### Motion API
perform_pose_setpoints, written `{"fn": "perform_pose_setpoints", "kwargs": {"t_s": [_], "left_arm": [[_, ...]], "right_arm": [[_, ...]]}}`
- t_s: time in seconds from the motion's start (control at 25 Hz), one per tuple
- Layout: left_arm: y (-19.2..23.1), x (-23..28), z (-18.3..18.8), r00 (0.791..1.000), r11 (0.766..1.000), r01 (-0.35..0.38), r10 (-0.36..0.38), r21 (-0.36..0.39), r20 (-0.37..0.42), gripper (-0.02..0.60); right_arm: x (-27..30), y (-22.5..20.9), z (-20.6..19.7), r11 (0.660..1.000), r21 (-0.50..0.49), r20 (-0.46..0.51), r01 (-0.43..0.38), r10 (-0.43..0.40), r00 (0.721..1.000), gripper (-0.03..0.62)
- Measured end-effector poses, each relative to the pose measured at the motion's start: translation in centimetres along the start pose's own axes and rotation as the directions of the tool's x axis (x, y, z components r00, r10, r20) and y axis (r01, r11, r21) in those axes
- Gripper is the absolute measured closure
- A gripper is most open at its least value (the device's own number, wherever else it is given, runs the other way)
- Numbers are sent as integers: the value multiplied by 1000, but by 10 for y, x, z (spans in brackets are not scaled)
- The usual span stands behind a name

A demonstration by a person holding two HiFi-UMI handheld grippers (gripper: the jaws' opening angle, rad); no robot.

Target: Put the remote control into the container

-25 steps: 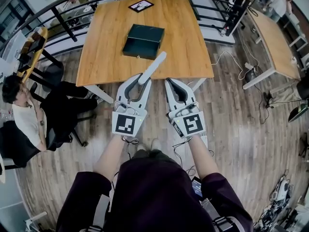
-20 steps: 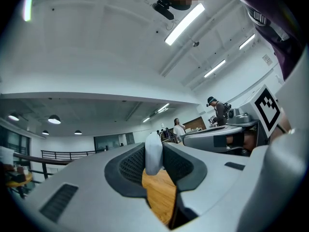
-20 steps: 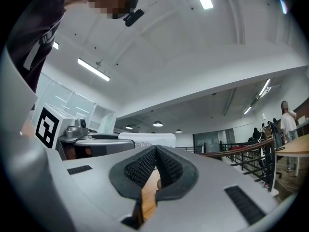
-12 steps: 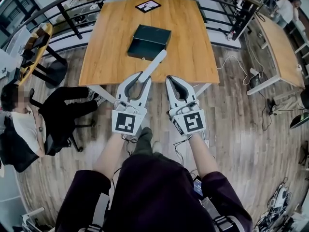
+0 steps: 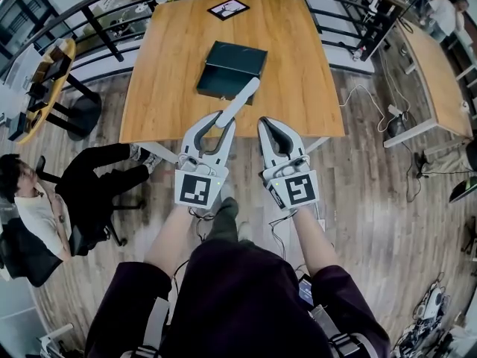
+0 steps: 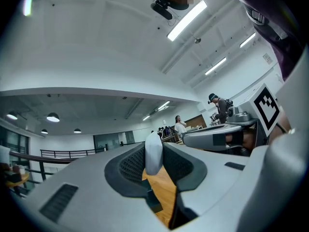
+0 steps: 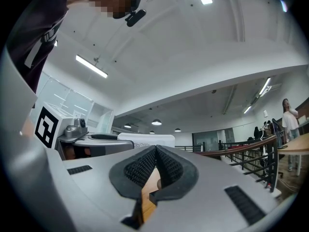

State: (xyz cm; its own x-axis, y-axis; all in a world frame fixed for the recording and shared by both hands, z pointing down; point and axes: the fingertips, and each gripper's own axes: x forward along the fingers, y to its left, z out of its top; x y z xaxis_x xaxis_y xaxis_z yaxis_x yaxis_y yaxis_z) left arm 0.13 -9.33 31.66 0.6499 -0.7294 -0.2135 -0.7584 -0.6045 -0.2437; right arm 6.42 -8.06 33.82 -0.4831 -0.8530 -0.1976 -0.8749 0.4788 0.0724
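My left gripper (image 5: 222, 121) is shut on a long white remote control (image 5: 238, 103), which sticks out past the jaws toward the table. In the left gripper view the remote control (image 6: 154, 153) stands pinched between the two dark pads. The remote's far end lies over the near edge of a dark green open box (image 5: 231, 70) on the wooden table (image 5: 298, 80). My right gripper (image 5: 267, 126) is beside the left one, just short of the table's front edge, its tips together with nothing between them. In the right gripper view my right gripper (image 7: 156, 152) has its pads touching.
A small dark-framed card (image 5: 228, 8) lies at the table's far edge. A person sits on a chair (image 5: 30, 200) at the left, legs stretched toward the table. A black railing (image 5: 112, 36) runs behind. Another wooden table (image 5: 436, 73) stands at the right; cables cross the wooden floor.
The view has shifted slightly: table and box sit a little lower and nearer. The remote's tip now overlaps the box's near edge. Both grippers keep their pose.
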Motion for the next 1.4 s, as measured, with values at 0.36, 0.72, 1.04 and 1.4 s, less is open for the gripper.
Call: {"fn": "perform_pose_setpoints", "kwargs": {"t_s": [0.36,0.72,1.04,1.4], "left_arm": [[38,36,-51,999,1000,26,-26,-3,-39,478],[85,88,-86,995,996,89,-87,28,-56,477],[119,133,-97,992,991,118,-120,-63,-43,479],[136,167,-108,987,989,149,-149,-15,-63,477]], "right_arm": [[56,-21,-41,1000,24,-31,15,-14,999,576],[123,-46,-64,999,18,-62,45,-44,997,576],[172,-75,-66,995,8,-92,96,-94,991,576],[203,-100,-70,996,0,-96,93,-93,991,576]]}}
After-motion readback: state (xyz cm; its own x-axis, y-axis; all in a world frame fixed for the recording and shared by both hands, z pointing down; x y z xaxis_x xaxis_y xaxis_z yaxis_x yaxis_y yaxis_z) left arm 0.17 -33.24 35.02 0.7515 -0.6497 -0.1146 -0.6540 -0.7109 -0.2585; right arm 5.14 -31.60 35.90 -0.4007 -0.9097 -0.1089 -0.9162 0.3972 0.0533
